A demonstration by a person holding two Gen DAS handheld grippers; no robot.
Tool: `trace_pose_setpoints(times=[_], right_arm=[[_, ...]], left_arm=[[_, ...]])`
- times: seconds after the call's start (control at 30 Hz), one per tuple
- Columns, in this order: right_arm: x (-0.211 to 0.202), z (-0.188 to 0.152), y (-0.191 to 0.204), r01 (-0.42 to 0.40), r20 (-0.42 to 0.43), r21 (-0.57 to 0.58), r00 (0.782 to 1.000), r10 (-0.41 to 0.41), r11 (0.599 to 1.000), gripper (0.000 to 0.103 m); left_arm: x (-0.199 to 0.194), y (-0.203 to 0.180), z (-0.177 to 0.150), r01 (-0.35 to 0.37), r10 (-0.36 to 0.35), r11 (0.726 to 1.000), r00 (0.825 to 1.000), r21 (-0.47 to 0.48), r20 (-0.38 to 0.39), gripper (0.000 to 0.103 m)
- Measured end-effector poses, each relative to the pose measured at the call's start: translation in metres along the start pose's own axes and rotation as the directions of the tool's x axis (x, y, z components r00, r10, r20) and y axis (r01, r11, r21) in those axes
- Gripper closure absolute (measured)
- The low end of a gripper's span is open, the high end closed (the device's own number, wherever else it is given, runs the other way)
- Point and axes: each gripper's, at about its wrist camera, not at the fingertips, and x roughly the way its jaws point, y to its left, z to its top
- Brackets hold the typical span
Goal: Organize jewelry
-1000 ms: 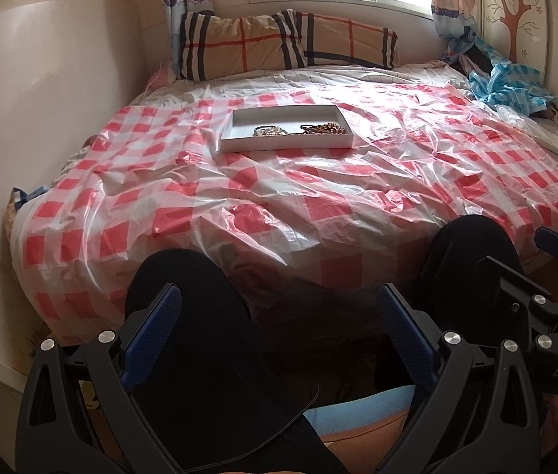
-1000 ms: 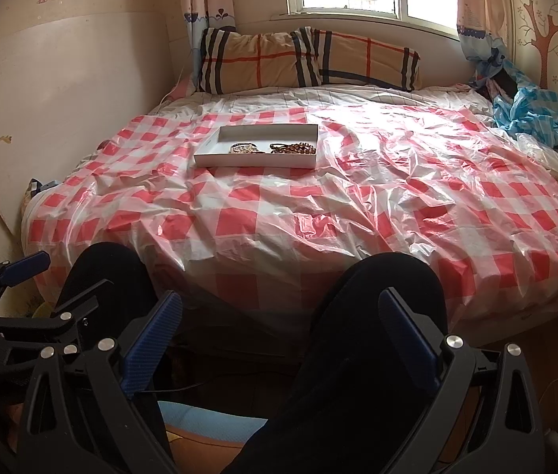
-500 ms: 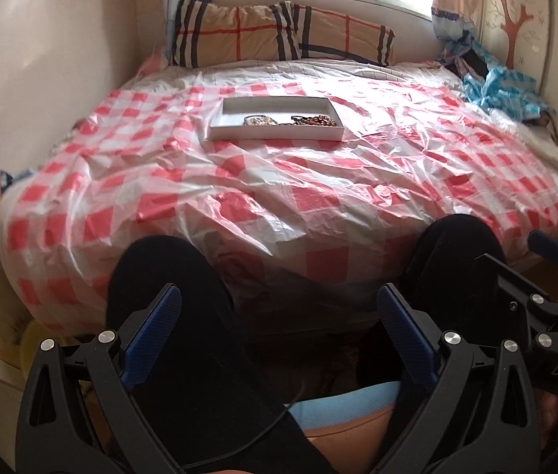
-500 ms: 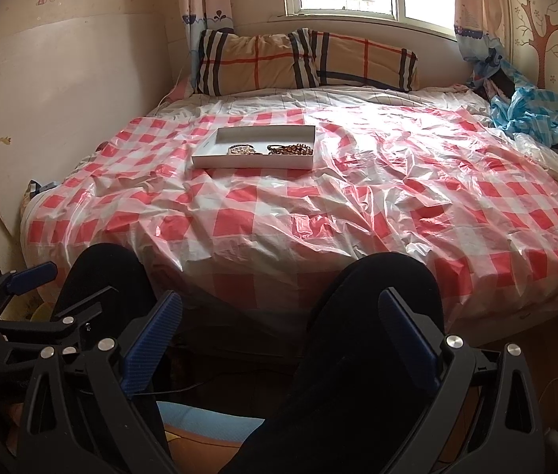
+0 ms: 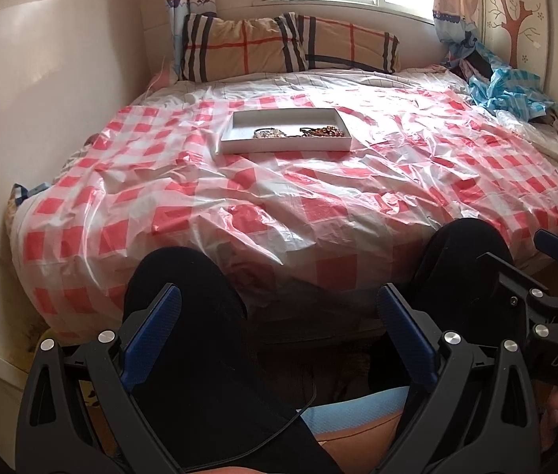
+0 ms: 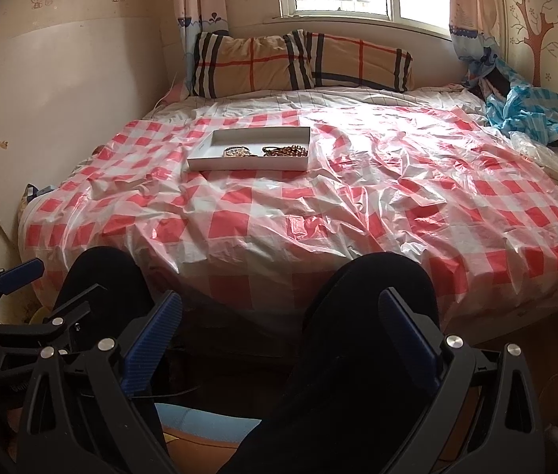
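Hand-held grippers (image 5: 279, 328) (image 6: 279, 328) agape, low above knees (image 5: 184, 292)

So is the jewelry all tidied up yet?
Looks mostly done: two jewelry pieces already lie in the white tray on the bed. The left gripper and right gripper are open and empty, far back. Nothing loose shows.
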Motion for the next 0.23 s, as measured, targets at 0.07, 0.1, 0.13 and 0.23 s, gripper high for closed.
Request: trace_pose_setpoints(times=[0.07, 0.1, 0.13, 0.23], right_arm=[[-0.0021, -0.0008, -0.0005, 0.002, 0.001, -0.006, 1.000, -0.002, 1.000, 0.008], [-0.0012, -0.0003, -0.0012, 0.002, 0.000, -0.009, 1.000, -0.002, 1.000, 0.008], [-0.0028, -0.0006, 0.0012, 0.004, 0.002, -0.010, 1.000, -0.004, 1.000, 0.008], [-0.0032, -0.0001, 0.0015, 0.006, 0.005, -0.010, 1.000, -0.006, 1.000, 0.008]], left_arm=[[0.0016, 0.0008, 0.0001, -0.001, 0.001, 1.000, 1.000, 0.000, -0.010, 0.008], [0.0031, 0.0015, 0.0001, 0.001, -0.001, 1.000, 1.000, 0.000, -0.021, 0.008], [0.0044, 0.0022, 0.0002, 0.004, -0.004, 1.000, 1.000, 0.000, -0.028, 0.008], [0.0056, 0.0030, -0.0002, 0.006, -0.006, 1.000, 0.999, 0.001, -0.034, 0.008]])
